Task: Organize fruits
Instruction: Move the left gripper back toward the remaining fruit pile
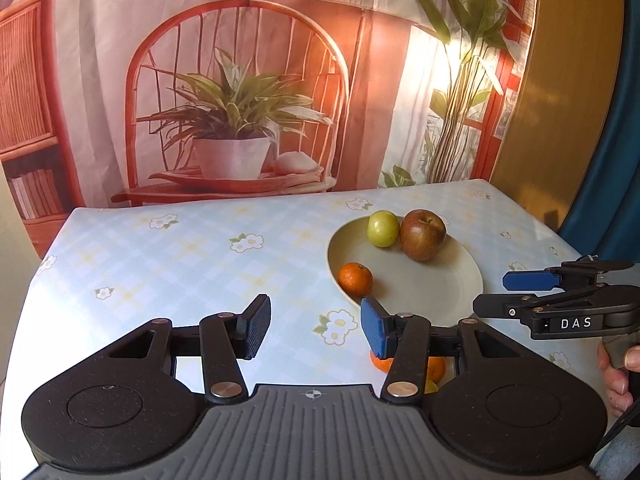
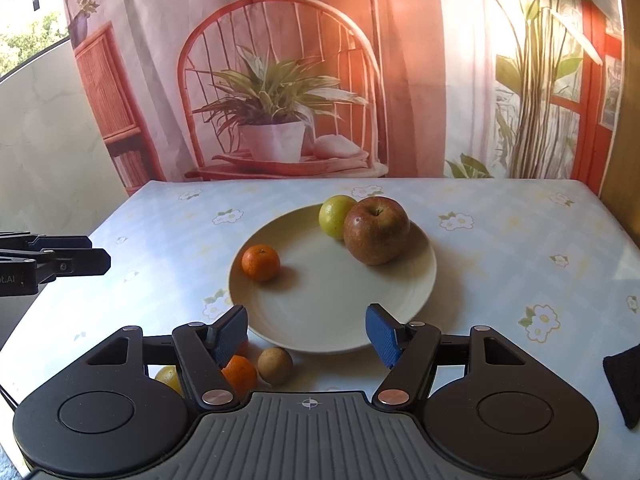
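A cream plate [image 2: 332, 312] [image 1: 424, 288] on the table holds a red apple [image 2: 377, 230] [image 1: 423, 234], a green apple [image 2: 335, 216] [image 1: 383, 228] and a small mandarin [image 2: 261, 263] [image 1: 355, 278]. On the cloth in front of the plate lie an orange [image 2: 240, 374] [image 1: 434, 368], a brown round fruit [image 2: 275, 365] and a yellow fruit [image 2: 168, 376], partly hidden by the fingers. My right gripper [image 2: 308, 334] is open and empty above the plate's near rim. My left gripper [image 1: 316, 328] is open and empty, left of the plate.
The table has a pale blue checked cloth with flowers [image 2: 500, 248]. A printed curtain [image 1: 240, 80] hangs behind it. The right gripper shows in the left wrist view [image 1: 560, 300], and the left one in the right wrist view [image 2: 48, 260]. A dark object [image 2: 624, 388] lies at the right edge.
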{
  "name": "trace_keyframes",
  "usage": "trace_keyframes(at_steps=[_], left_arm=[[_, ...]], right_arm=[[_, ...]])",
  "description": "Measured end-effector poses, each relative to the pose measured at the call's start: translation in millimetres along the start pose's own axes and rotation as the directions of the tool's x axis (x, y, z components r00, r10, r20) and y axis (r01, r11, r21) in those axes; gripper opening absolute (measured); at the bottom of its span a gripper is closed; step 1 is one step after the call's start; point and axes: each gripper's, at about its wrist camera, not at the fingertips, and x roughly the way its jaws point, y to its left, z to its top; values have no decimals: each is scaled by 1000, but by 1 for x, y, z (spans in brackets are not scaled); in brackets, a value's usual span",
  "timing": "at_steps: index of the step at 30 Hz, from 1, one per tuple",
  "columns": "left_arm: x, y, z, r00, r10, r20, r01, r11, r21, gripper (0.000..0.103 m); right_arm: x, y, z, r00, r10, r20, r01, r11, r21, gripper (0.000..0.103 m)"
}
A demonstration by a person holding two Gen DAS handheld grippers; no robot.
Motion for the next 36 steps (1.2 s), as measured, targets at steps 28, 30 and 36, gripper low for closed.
trace_keyframes(at_steps=[28, 30, 36], left_arm=[[-10, -10, -31, 999, 27, -26, -28, 998, -57, 52], [-11, -11, -31, 999, 27, -25, -28, 998, -57, 52], [-11, -13, -31, 999, 20, -25, -22, 998, -53, 52]], right_arm=[[-11, 8, -32, 998, 53, -41, -53, 999, -12, 62], [-12, 9, -34, 998, 47, -43, -48, 999, -17, 62], [-9, 0, -35, 998, 6, -61, -6, 1000, 10, 57]])
